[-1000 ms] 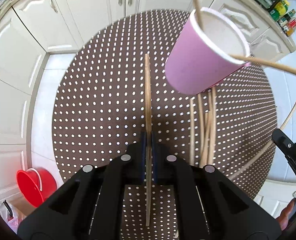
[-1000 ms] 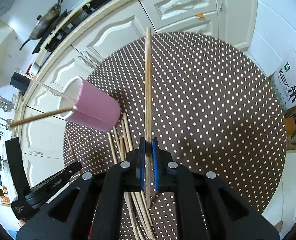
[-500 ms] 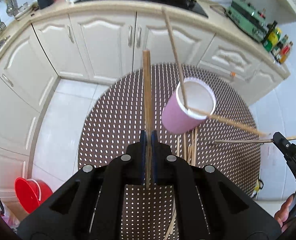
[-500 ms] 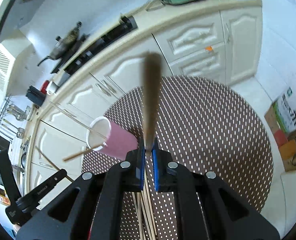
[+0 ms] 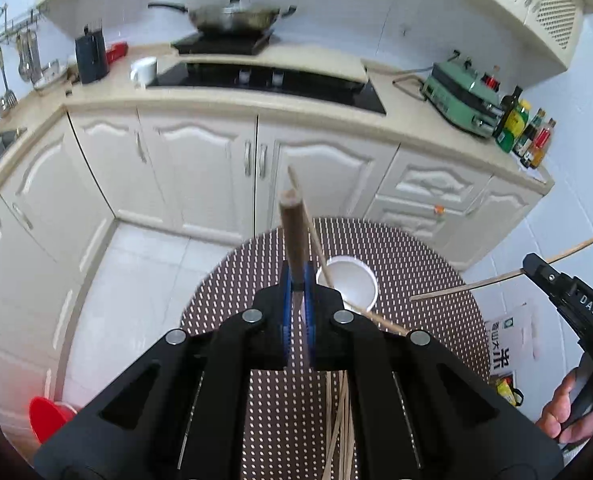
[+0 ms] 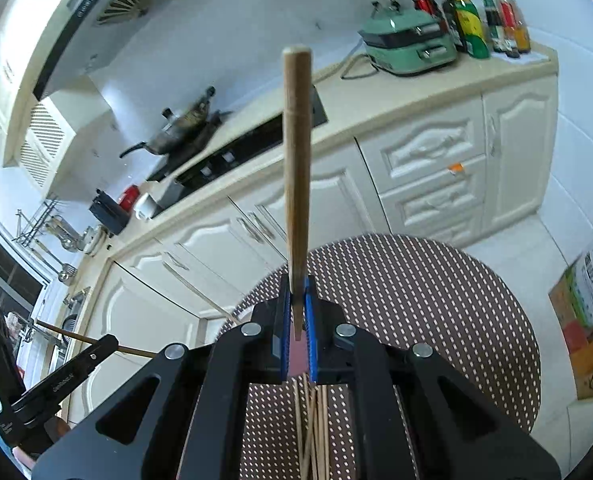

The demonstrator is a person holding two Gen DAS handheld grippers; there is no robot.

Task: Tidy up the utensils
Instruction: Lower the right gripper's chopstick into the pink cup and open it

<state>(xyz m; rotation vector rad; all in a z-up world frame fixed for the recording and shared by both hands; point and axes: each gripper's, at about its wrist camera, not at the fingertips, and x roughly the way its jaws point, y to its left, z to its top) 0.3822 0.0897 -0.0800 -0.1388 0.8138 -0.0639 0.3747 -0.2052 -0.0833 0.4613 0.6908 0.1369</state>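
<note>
My left gripper is shut on a wooden chopstick that points up and away, above the round dotted table. The pink cup's white mouth shows just right of the fingers, with a thin chopstick leaning out of it. My right gripper is shut on another wooden chopstick, held steeply upward. Pink of the cup shows between its fingers. Several loose chopsticks lie on the table below. The right gripper also shows at the right edge of the left wrist view.
White kitchen cabinets and a counter with a hob, a wok and a green appliance stand behind the table. A red bucket sits on the floor at lower left. A cardboard box stands at the right.
Both grippers have lifted and tilted up with their chopsticks, so the views now take in the counter and wall. The cup has dropped low in both views, close to the fingers.
</note>
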